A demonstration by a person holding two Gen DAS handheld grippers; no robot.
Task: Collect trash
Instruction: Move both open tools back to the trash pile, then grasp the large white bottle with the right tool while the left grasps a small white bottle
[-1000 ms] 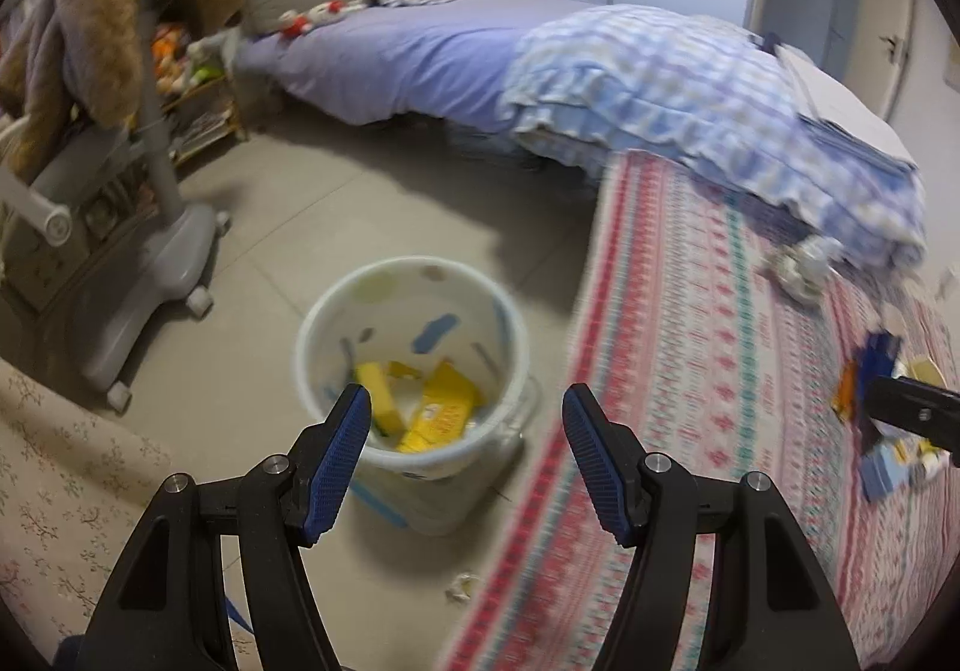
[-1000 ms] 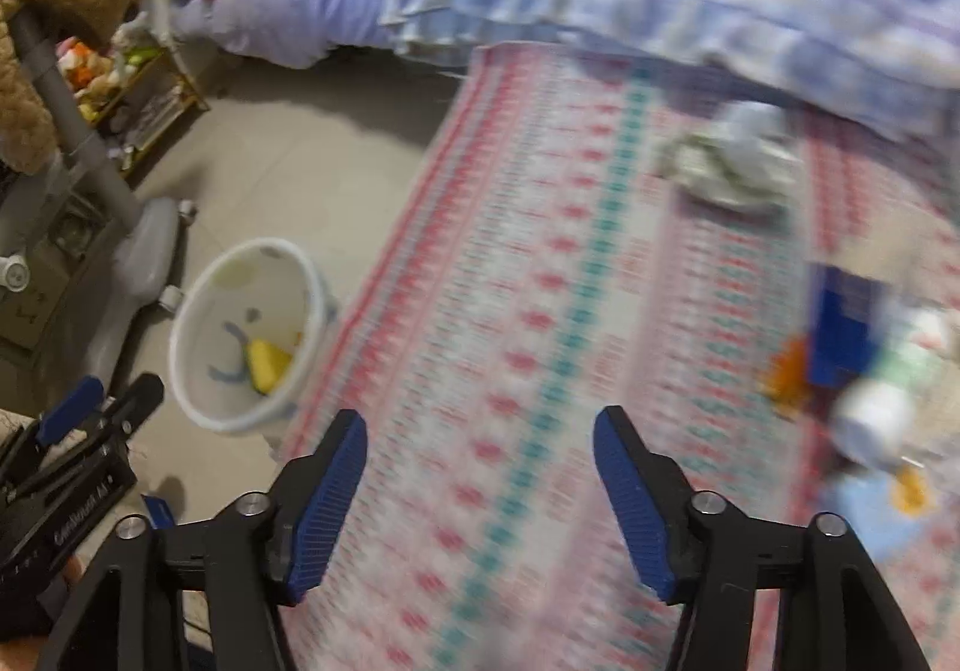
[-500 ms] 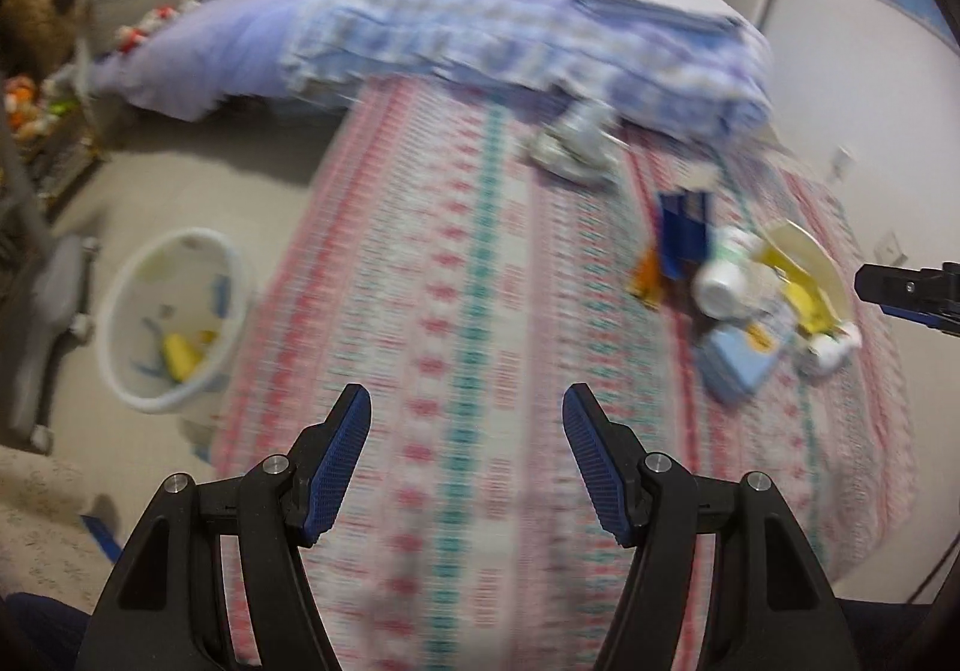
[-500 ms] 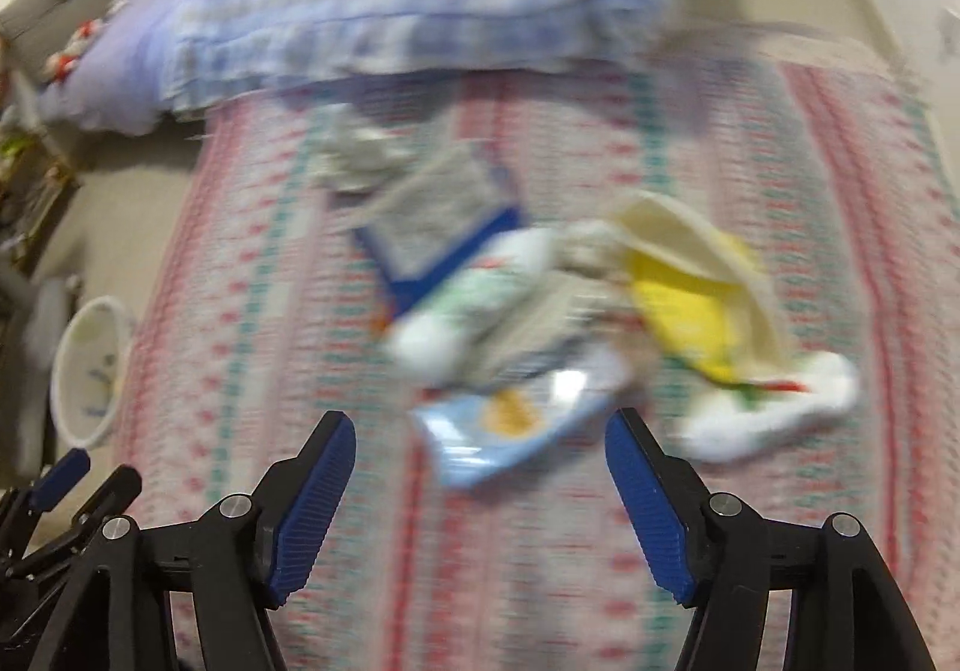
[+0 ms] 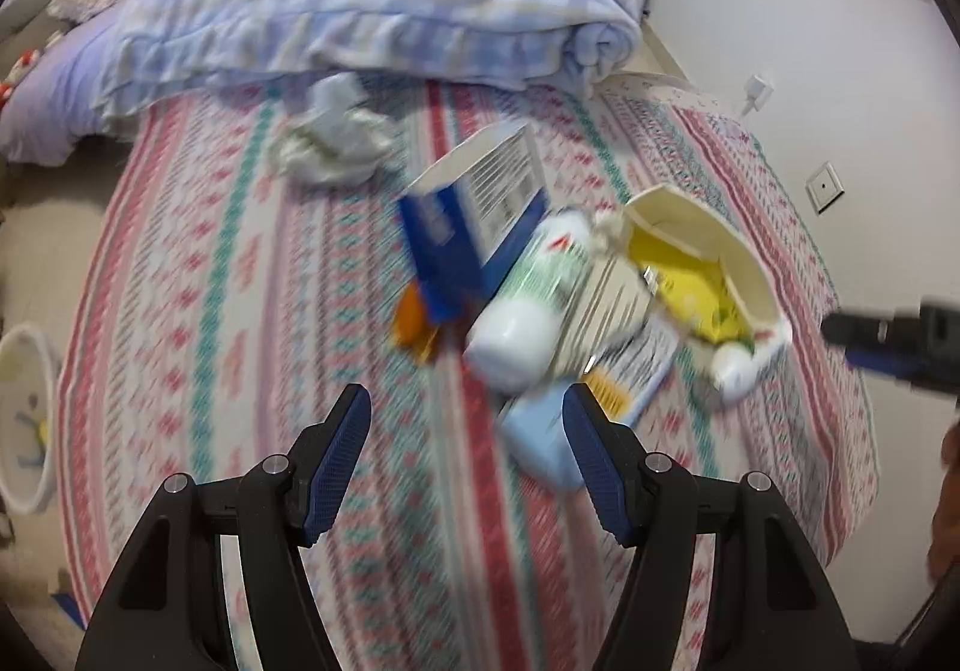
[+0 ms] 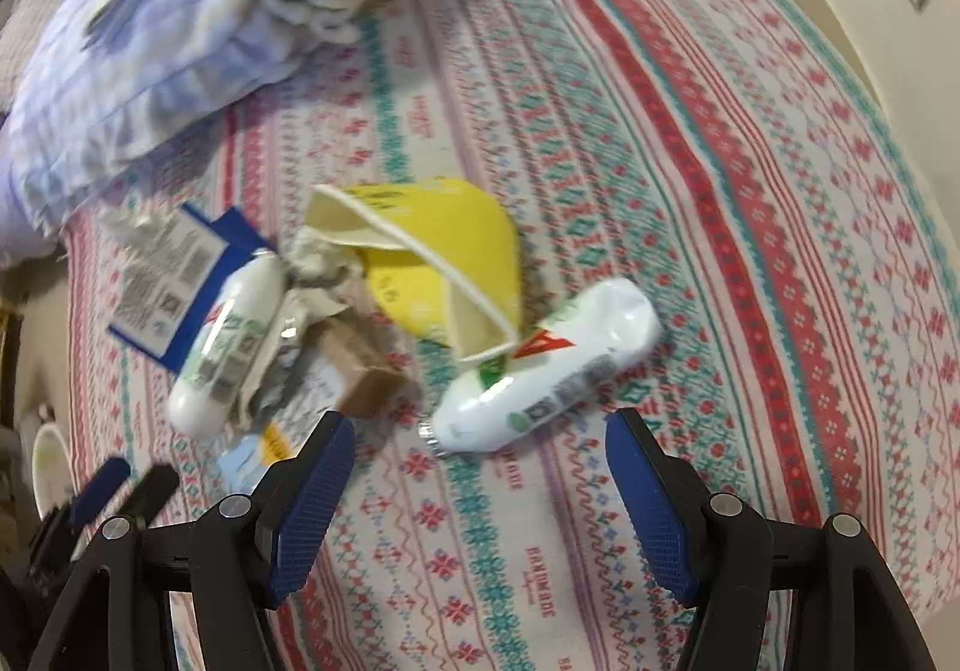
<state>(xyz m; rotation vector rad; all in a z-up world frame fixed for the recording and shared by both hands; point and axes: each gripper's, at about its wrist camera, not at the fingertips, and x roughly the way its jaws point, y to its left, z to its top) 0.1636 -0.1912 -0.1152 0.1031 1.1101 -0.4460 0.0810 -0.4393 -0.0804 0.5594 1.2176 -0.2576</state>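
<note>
Left wrist view: the left gripper (image 5: 465, 446) hangs over a patterned rug (image 5: 240, 275), jaws spread wide, nothing between them. Ahead and to its right lies the trash heap, all blurred: a blue-and-white box (image 5: 474, 218) tilted on edge, an orange scrap (image 5: 414, 320) at its foot, a white bottle (image 5: 528, 311) leaning against it, a yellow-lined carton (image 5: 702, 263) with its mouth open, a second white bottle's end (image 5: 735, 371) below that, and a pale blue packet (image 5: 540, 437) just beside the right fingertip. A crumpled white wrapper (image 5: 333, 134) lies apart, nearer a folded checked quilt (image 5: 372, 17) on the bed. The bin (image 5: 18, 419) shows at the far left edge, on bare floor, well apart from the heap. The right gripper (image 5: 888, 347) enters from the right edge; its state cannot be told here. Right wrist view: the right gripper (image 6: 477, 482) is held above the rug (image 6: 720, 161), jaws wide apart and empty. A crushed white bottle (image 6: 540, 371) lies directly ahead between the fingertips' lines, not touched. Behind it sits the yellow carton (image 6: 444, 257); left of that, a brown box (image 6: 360, 371), crumpled paper (image 6: 318, 257), the other white bottle (image 6: 228, 347) and the blue-and-white box (image 6: 168, 281). The quilt (image 6: 180, 23) fills the upper left. The left gripper (image 6: 114, 497) shows at lower left, with the bin's rim (image 6: 45, 461) just beyond it.
</note>
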